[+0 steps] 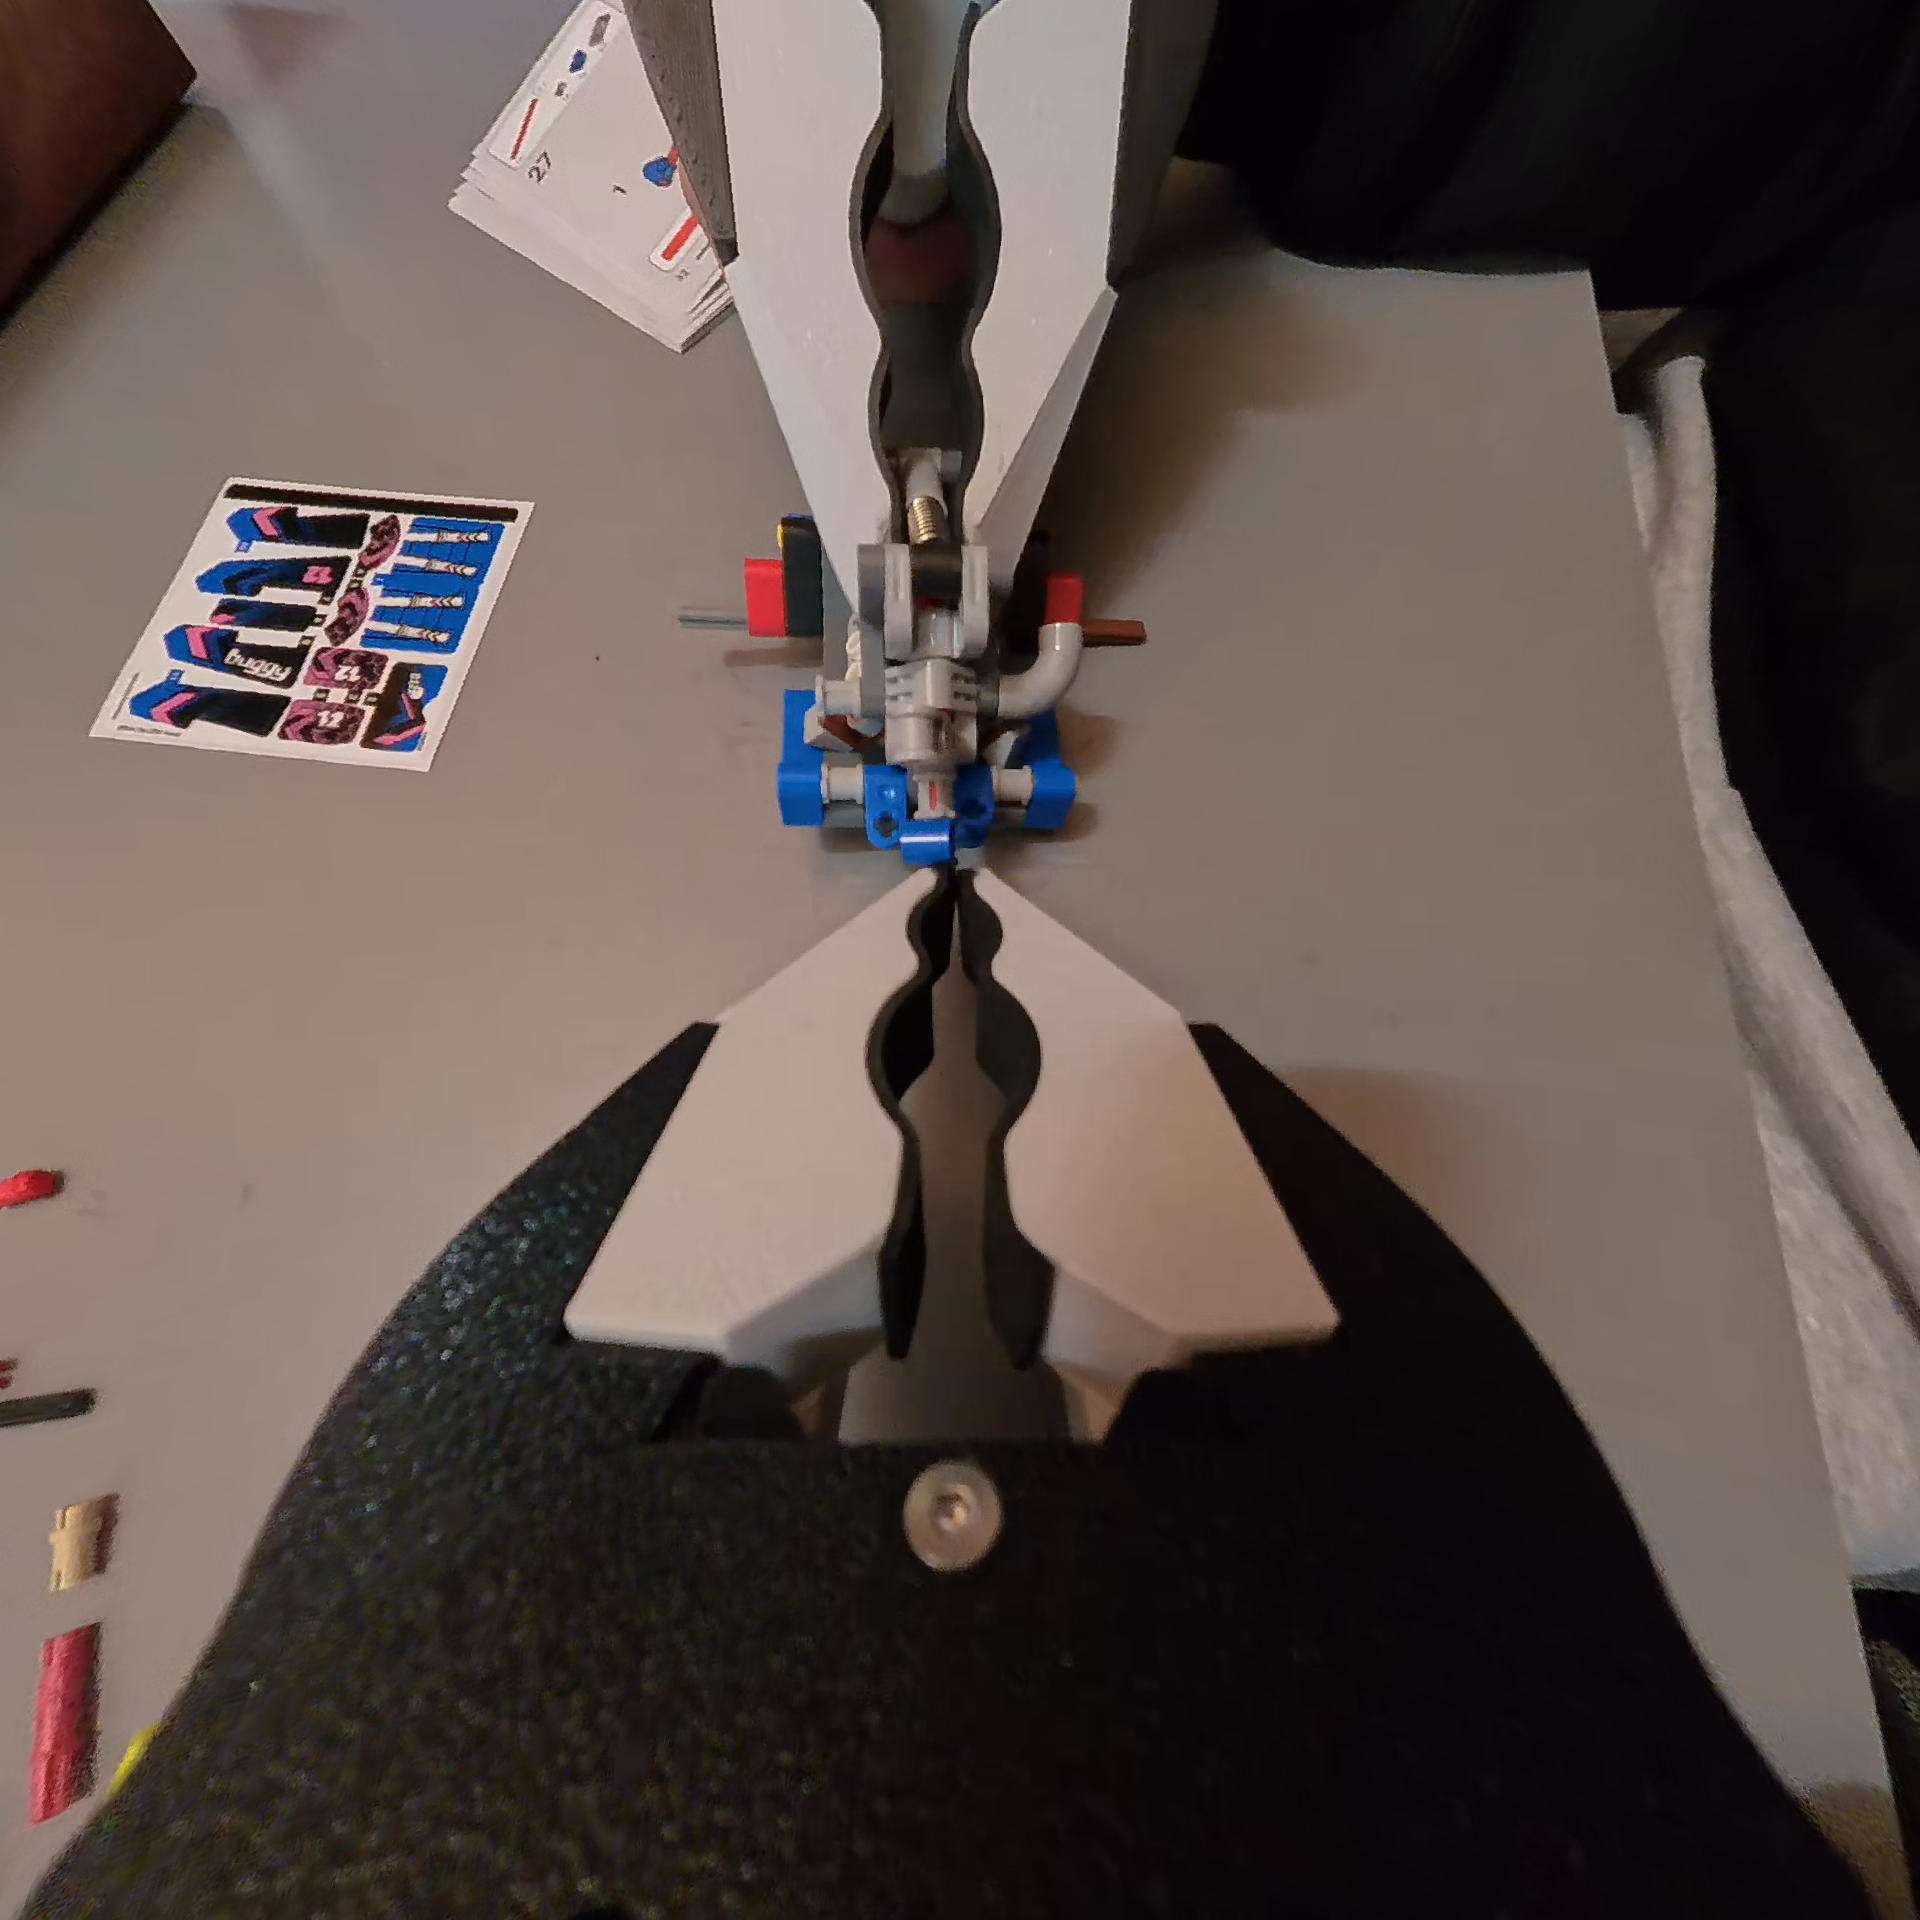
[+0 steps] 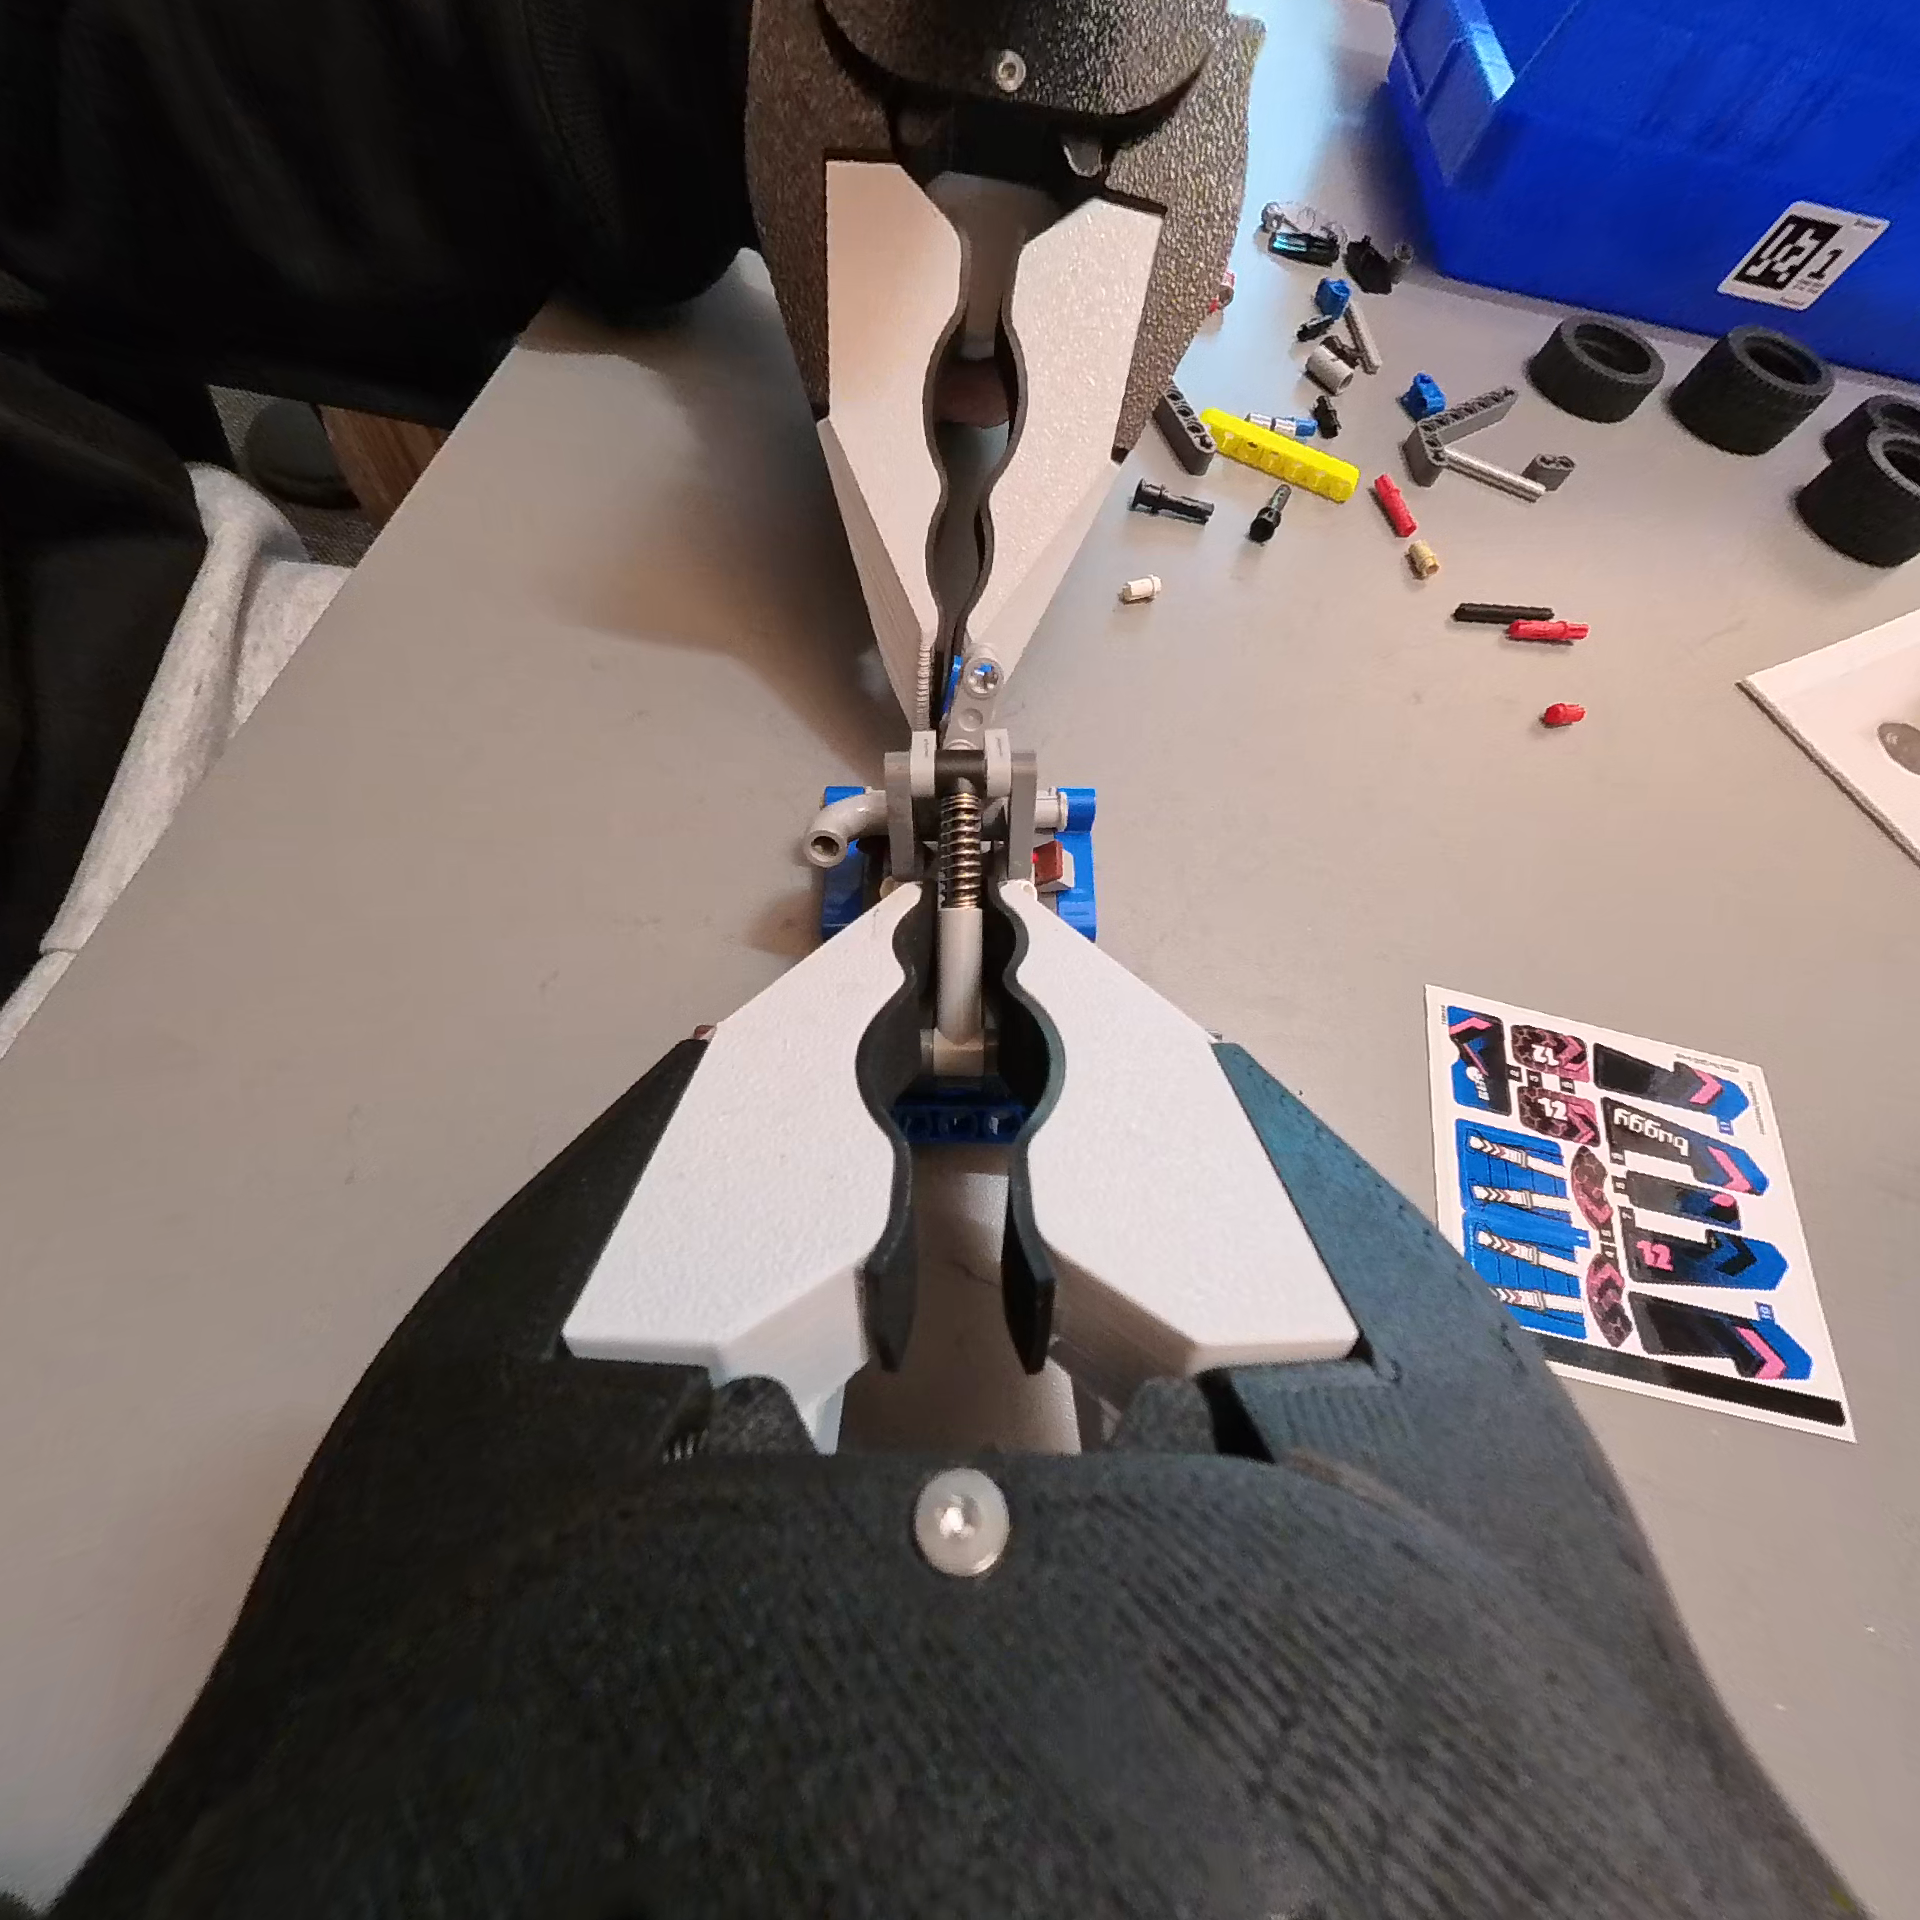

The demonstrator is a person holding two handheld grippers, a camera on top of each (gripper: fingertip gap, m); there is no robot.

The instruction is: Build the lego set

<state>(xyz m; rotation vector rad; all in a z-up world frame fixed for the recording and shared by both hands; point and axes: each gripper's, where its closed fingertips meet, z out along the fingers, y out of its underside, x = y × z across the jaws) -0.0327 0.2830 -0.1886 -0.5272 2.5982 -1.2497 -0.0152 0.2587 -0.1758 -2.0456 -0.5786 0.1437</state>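
The grey table (image 2: 520, 935) is showing bare room toward its near corner, while a blue bin (image 2: 1662, 135) is sitting at its far side with black tyres (image 2: 1751, 390) lined up just in front. A sticker sheet (image 1: 312, 623) is lying flat, well apart from the model, and an instruction booklet (image 1: 582, 208) is resting near the table's edge. The half-built buggy (image 1: 925, 707) is sitting mid-table between both claws. The left gripper (image 1: 951, 883) is pinching the buggy's blue end, its jaws nearly together. The right gripper (image 2: 961, 935) is closing narrowly around the grey shock absorber (image 2: 961, 883). Loose small pieces (image 2: 1351, 457) are lying scattered beyond
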